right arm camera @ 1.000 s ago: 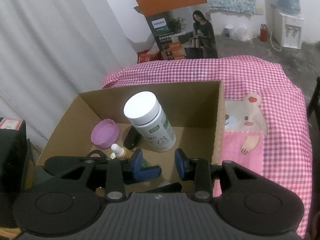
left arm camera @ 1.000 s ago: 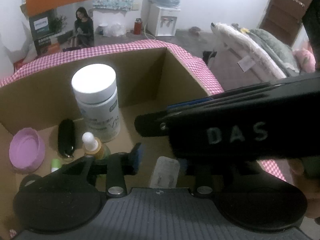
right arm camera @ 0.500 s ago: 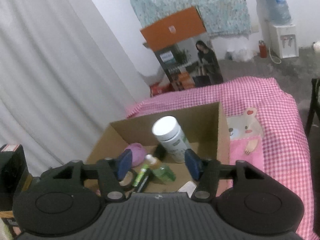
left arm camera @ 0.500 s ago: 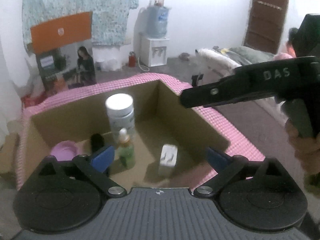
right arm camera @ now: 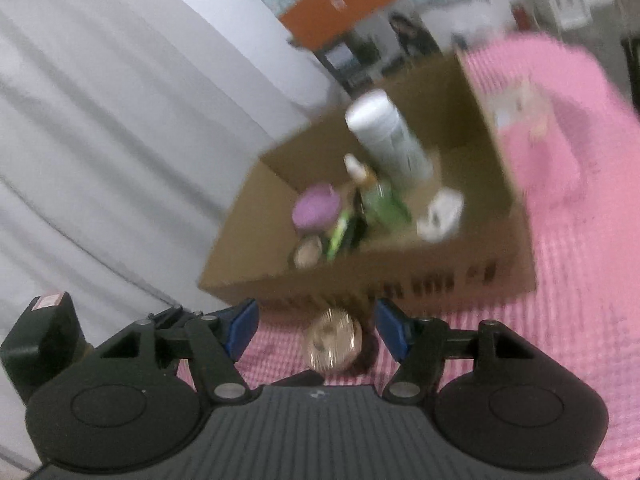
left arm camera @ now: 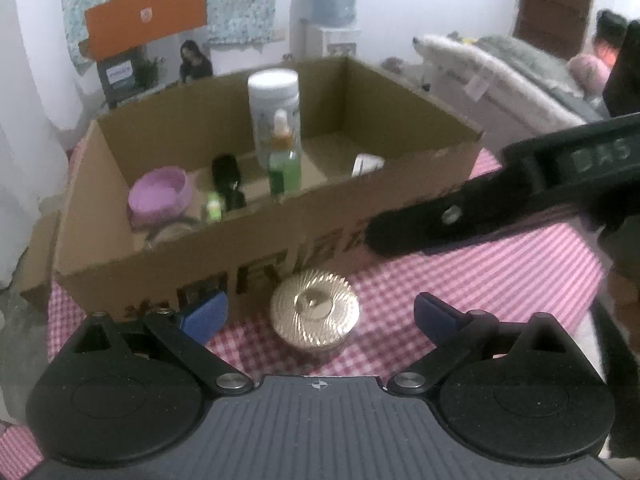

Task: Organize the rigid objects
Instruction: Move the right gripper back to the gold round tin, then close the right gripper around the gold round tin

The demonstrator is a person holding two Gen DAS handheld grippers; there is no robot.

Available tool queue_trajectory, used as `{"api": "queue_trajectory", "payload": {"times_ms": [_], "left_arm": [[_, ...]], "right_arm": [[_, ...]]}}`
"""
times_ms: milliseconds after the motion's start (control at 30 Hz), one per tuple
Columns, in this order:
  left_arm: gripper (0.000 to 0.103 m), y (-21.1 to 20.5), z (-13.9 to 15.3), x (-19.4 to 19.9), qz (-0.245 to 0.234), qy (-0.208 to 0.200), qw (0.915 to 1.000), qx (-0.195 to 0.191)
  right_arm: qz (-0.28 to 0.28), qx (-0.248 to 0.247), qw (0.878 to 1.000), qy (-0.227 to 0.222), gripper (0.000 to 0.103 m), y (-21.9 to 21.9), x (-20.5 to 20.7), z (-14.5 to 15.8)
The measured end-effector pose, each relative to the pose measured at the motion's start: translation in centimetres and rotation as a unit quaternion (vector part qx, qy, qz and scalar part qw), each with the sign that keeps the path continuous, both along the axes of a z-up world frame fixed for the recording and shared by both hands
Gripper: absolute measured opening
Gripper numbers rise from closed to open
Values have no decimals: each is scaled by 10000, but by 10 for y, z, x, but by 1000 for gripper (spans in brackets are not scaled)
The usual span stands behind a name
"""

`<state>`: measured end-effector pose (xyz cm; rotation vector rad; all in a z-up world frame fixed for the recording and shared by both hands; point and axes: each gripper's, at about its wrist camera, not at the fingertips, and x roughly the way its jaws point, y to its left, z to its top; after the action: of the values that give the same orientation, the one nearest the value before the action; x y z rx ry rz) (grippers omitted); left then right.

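A gold-lidded jar (left arm camera: 314,314) stands on the pink checked cloth in front of the cardboard box (left arm camera: 280,240). My left gripper (left arm camera: 320,316) is open, its blue pads either side of the jar, not touching. My right gripper (right arm camera: 316,330) is open too, with the same jar (right arm camera: 332,344) between its pads; that view is blurred. The box (right arm camera: 400,276) holds a white bottle (left arm camera: 274,108), a green dropper bottle (left arm camera: 284,160), a purple lid (left arm camera: 160,196), a black case (left arm camera: 227,180) and a white packet (left arm camera: 366,164).
The other gripper's black body (left arm camera: 520,196) reaches in from the right across the left wrist view. A grey curtain (right arm camera: 120,140) hangs left of the table. An orange and dark carton (left arm camera: 148,48) stands behind the box.
Both grippers have pulled back out of the box and come down to the cloth in front of it. Both have opened wider. The gold-lidded jar has come into view between the pads.
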<state>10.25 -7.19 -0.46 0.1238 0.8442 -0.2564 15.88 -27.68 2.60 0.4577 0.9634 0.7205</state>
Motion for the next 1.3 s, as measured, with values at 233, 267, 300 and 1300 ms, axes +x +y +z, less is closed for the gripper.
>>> {"api": "queue_trajectory", "payload": {"times_ms": [233, 267, 300, 1300], "left_arm": [[85, 2, -24, 12, 70, 214, 9997, 38], [84, 2, -27, 14, 69, 249, 9997, 29], [82, 2, -29, 13, 63, 275, 9996, 23], [57, -5, -44, 15, 40, 278, 9996, -91]], "right_arm": [[-31, -213, 9985, 505, 63, 25, 11, -44], [-28, -220, 9982, 550, 62, 28, 13, -48], [-12, -227, 9980, 586, 59, 30, 12, -51], [106, -220, 9960, 858, 51, 45, 25, -65]]}}
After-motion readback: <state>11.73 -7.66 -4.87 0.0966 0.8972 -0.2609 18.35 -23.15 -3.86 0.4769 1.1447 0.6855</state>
